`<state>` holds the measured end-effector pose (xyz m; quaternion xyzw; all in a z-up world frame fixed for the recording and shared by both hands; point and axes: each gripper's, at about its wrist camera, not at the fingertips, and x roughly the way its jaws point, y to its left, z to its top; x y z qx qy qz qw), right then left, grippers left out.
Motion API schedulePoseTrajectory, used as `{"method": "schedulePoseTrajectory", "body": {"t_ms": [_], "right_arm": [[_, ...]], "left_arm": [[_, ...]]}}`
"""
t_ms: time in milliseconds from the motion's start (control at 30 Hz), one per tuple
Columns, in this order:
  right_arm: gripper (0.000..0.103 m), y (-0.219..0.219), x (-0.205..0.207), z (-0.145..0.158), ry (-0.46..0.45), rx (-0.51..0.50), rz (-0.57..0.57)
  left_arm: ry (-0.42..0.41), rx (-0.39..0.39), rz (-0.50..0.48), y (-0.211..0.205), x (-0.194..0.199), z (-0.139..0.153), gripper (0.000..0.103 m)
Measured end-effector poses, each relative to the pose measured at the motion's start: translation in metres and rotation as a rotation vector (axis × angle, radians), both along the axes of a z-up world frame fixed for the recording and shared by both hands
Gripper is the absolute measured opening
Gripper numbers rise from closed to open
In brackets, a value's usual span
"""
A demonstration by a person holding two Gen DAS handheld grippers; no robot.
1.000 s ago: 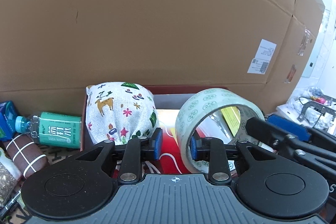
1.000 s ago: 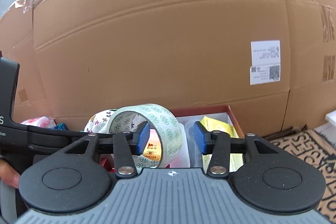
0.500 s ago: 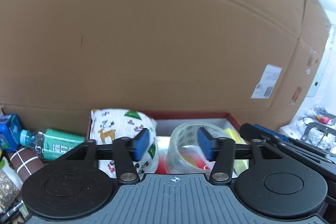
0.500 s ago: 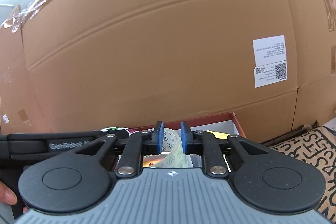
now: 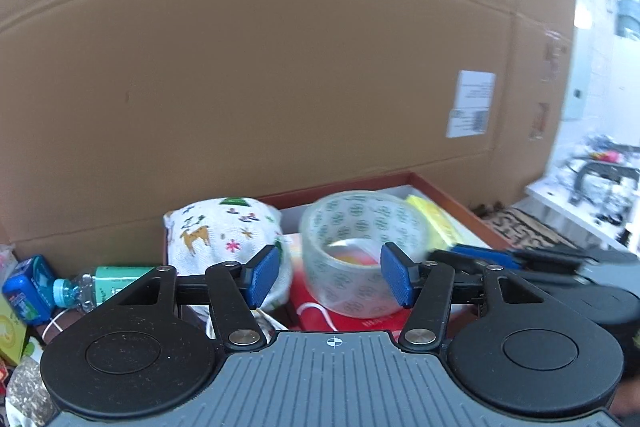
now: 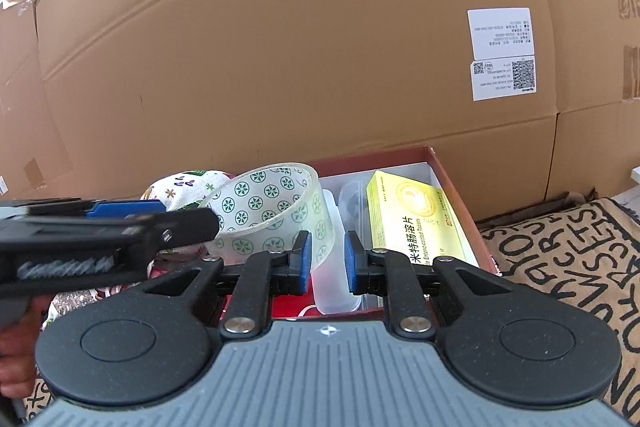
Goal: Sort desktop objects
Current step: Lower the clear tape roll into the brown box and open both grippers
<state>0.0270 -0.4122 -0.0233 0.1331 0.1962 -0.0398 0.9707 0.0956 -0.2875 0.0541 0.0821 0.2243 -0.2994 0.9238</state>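
While left gripper (image 5: 328, 279) gapes, tape roll (image 5: 362, 251) looks blurred.

**Count of things in view**

Two tools: the left (image 5: 328, 277) and the right (image 6: 327, 262). One red box (image 6: 444, 169) holds one tape roll (image 6: 276, 211), one printed cloth bundle (image 5: 224, 233), one yellow carton (image 6: 412, 215) and one clear plastic tub (image 6: 334, 291). Beside the box lie one bottle (image 5: 100, 283) and one blue pack (image 5: 28, 289). One big cardboard carton (image 6: 300, 47) stands behind, with one white label (image 6: 502, 53). One patterned mat (image 6: 568, 247).
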Motion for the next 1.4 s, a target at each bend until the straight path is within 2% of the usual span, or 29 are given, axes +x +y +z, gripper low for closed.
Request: {"method": "schedulePoseTrajectory", "body": {"t_ms": [133, 367, 433, 600, 667, 867, 1067, 1200, 1233, 1400], "right_arm": [[0.021, 0.001, 0.001, -0.001, -0.002, 0.010, 0.003], [0.021, 0.001, 0.004, -0.003, 0.016, 0.015, 0.011], [0.021, 0.002, 0.008, -0.003, 0.017, 0.013, 0.009], [0.021, 0.001, 0.020, -0.003, 0.017, 0.034, 0.005], [0.021, 0.002, 0.017, -0.002, 0.014, 0.034, 0.008], [0.024, 0.004, 0.001, 0.000, -0.004, 0.035, 0.000], [0.041, 0.011, -0.019, 0.005, -0.034, 0.032, -0.005], [0.075, 0.019, -0.033, 0.007, -0.058, 0.027, -0.039], [0.084, 0.021, -0.036, 0.008, -0.064, 0.027, -0.047], [0.097, 0.040, -0.048, 0.011, -0.075, 0.017, -0.023]], "left_arm": [[0.010, 0.017, -0.028, -0.003, -0.002, -0.005, 0.069], [0.065, 0.009, 0.006, -0.008, 0.017, -0.015, 0.070], [0.062, 0.009, 0.019, -0.009, 0.020, -0.014, 0.065], [0.067, -0.010, 0.037, -0.008, 0.026, -0.014, 0.062], [0.066, -0.018, 0.034, -0.005, 0.023, -0.014, 0.063], [0.047, -0.064, 0.053, 0.005, 0.007, -0.014, 0.079], [0.016, -0.114, 0.092, 0.027, -0.015, -0.011, 0.090], [0.008, -0.150, 0.143, 0.049, -0.028, -0.008, 0.103], [0.012, -0.160, 0.153, 0.055, -0.031, -0.008, 0.103], [0.050, -0.199, 0.187, 0.089, -0.047, -0.011, 0.103]]}}
